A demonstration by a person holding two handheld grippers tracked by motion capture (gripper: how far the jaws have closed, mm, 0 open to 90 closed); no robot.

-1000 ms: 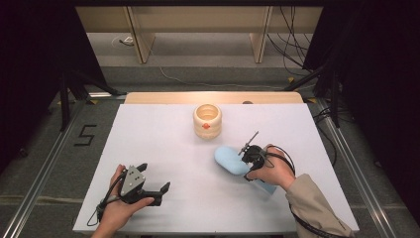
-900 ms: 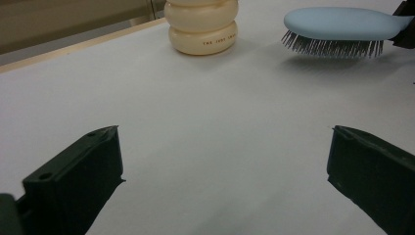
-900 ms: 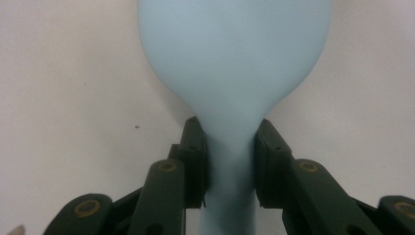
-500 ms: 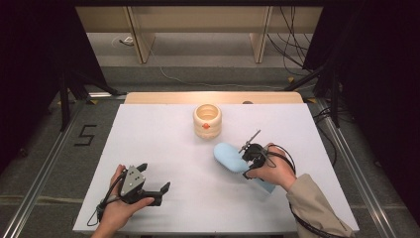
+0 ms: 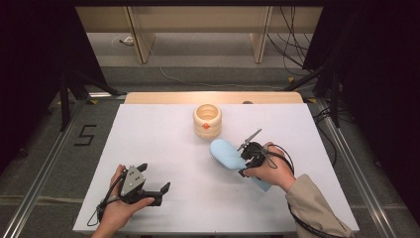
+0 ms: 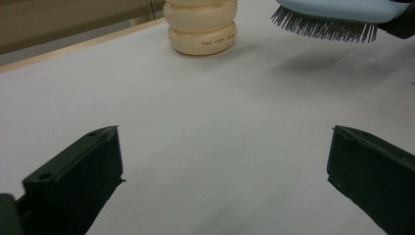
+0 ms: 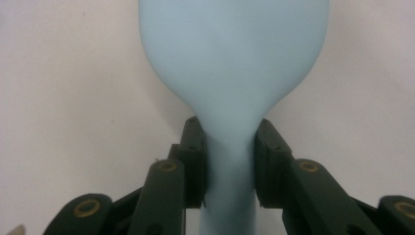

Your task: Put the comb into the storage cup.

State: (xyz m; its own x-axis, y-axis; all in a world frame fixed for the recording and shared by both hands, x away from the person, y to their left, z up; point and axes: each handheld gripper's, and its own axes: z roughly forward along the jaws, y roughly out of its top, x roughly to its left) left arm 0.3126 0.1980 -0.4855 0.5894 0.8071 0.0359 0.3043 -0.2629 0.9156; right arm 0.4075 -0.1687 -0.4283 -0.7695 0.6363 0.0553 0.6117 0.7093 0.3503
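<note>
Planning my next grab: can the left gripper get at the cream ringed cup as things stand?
Probably yes: left gripper is open, bare white table lies between it and the cream ringed cup; the light-blue hairbrush is off to one side.

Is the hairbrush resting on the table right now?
No, the hairbrush hangs above the table, bristles down, with its shadow below.

Black grippers, brass-ringed screws, grey triangular plate, black cables, khaki sleeve [image 5: 313, 206]

Overhead light is washing my white table [image 5: 163, 148] bright while the surroundings are staying dark. My brush [image 6: 337, 14] is casting a soft shadow; its close-up is blurring slightly.
</note>
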